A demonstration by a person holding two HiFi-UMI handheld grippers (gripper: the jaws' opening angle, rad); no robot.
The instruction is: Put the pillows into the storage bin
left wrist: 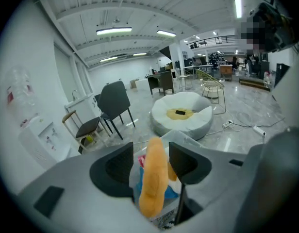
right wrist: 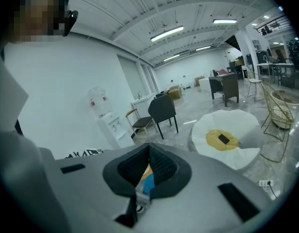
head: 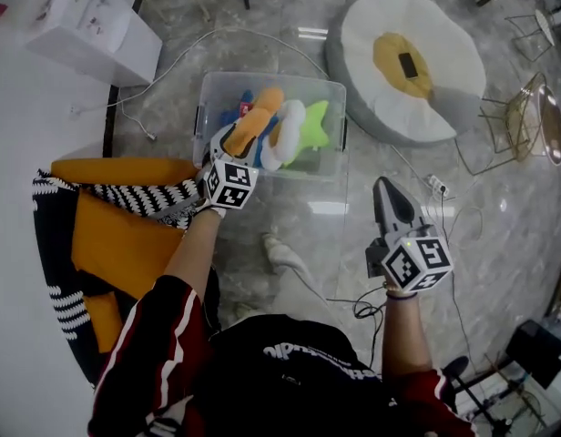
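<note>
A round white beanbag with a yellow middle [head: 453, 62] lies on the grey marble floor [head: 326, 217] at the upper right of the head view, and a small dark phone [head: 408, 65] rests on it. Right of it stands a gold wire chair [head: 526, 121]. Below it lies a white power strip [head: 436, 186]. A white box-shaped water dispenser [head: 94, 25] is at the upper left.

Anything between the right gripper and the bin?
Nothing in the way. In the head view only bare floor separates the right gripper from the bin.
</note>
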